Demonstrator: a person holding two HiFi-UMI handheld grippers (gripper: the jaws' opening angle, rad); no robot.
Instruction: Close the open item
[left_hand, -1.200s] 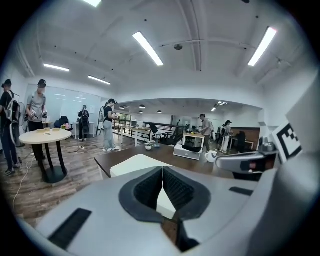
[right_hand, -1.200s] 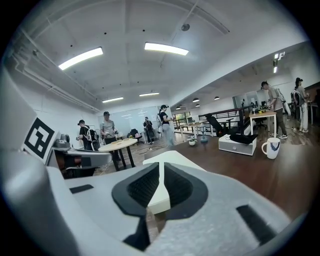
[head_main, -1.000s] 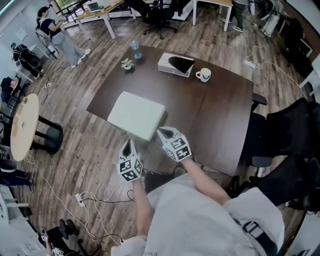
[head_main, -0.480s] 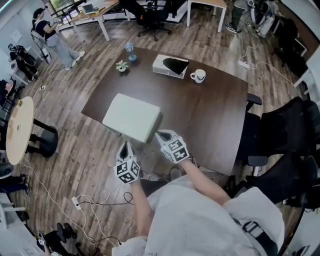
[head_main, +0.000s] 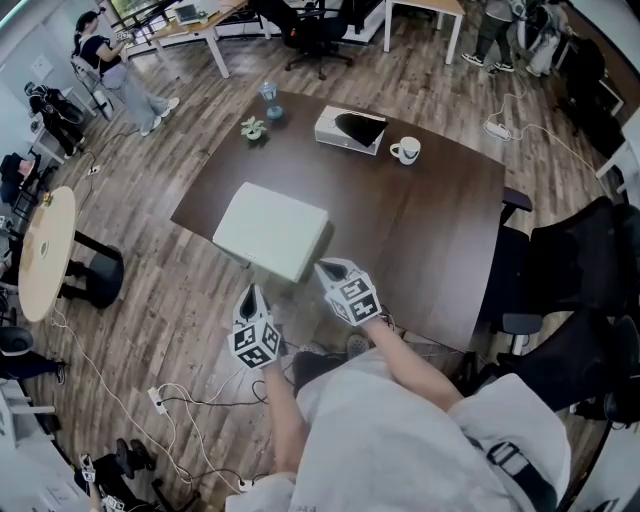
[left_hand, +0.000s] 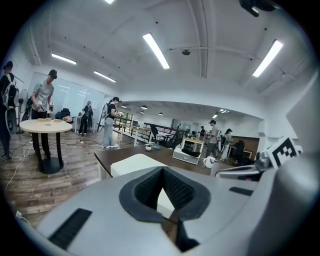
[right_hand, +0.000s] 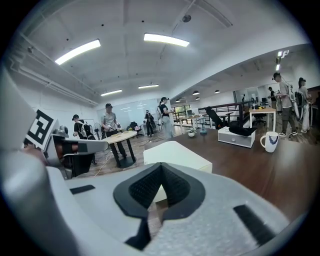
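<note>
Both my claws are shut tight and empty: left claw (head_main: 254, 291) and right claw (head_main: 323, 267) hover low in the frame, close to the pale, flat rectangular box (head_main: 272, 230) left of centre on the dark brown wooden tabletop (head_main: 420, 230). Its lid lies flat, so I judge the closing done; next I need only draw back.

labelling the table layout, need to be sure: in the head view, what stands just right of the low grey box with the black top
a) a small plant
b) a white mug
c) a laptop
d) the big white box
b: the white mug stands just right of the low grey box on the table, while the small plant is to its left and the big white box lies nearer the person.
</note>
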